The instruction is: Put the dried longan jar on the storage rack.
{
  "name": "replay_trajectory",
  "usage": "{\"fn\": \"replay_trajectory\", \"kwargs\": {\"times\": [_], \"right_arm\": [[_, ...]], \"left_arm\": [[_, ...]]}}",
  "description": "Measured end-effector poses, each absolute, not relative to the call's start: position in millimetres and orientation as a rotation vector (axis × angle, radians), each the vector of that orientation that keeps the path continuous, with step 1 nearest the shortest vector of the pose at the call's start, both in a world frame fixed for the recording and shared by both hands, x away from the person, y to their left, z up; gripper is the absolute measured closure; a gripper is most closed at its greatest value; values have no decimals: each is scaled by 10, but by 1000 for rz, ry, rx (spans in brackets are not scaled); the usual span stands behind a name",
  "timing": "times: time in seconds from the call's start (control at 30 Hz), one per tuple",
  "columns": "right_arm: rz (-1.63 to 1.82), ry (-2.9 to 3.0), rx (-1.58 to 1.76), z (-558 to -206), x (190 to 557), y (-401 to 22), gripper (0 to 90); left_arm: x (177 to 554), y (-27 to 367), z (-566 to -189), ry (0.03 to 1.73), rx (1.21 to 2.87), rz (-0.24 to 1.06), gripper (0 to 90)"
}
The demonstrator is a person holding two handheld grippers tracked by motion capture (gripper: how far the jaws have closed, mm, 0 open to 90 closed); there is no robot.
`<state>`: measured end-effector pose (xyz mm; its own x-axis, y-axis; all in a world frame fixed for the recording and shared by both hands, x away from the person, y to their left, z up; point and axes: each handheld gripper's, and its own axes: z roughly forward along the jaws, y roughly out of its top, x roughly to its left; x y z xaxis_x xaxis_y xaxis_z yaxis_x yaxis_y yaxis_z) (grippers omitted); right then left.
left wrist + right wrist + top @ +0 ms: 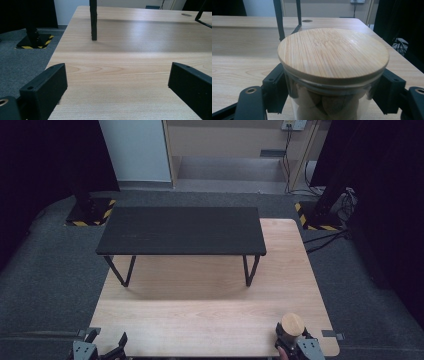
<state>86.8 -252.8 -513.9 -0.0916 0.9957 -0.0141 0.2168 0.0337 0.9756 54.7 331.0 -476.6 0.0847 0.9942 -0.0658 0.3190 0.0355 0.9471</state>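
Pale wooden table (200,315) carrying a low black bench (181,230).
Right gripper (332,92) clamps a bamboo-lidded glass jar (333,53); keep it upright. Left gripper (117,85) gapes wide, empty.

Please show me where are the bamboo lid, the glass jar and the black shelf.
bamboo lid (333,53): right gripper view, middle of its top face.
glass jar (324,102): right gripper view, clear wall below the lid.
black shelf (182,230): high view, middle of its top board.

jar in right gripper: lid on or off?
On. The bamboo lid sits flat across the glass jar mouth, which the right gripper clamps below the rim.
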Motion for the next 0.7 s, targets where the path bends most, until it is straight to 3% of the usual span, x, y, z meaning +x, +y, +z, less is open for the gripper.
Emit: {"fn": "replay_trajectory", "kwargs": {"times": [0.2,0.7], "right_arm": [[1185,1449,1305,-4987,822,-2527,260],[1355,1521,1161,-3962,1054,-2343,260]], "left_arm": [[547,3310,-4755,1390,1438,930,10],[547,3298,-4741,1371,1448,907,11]]}}
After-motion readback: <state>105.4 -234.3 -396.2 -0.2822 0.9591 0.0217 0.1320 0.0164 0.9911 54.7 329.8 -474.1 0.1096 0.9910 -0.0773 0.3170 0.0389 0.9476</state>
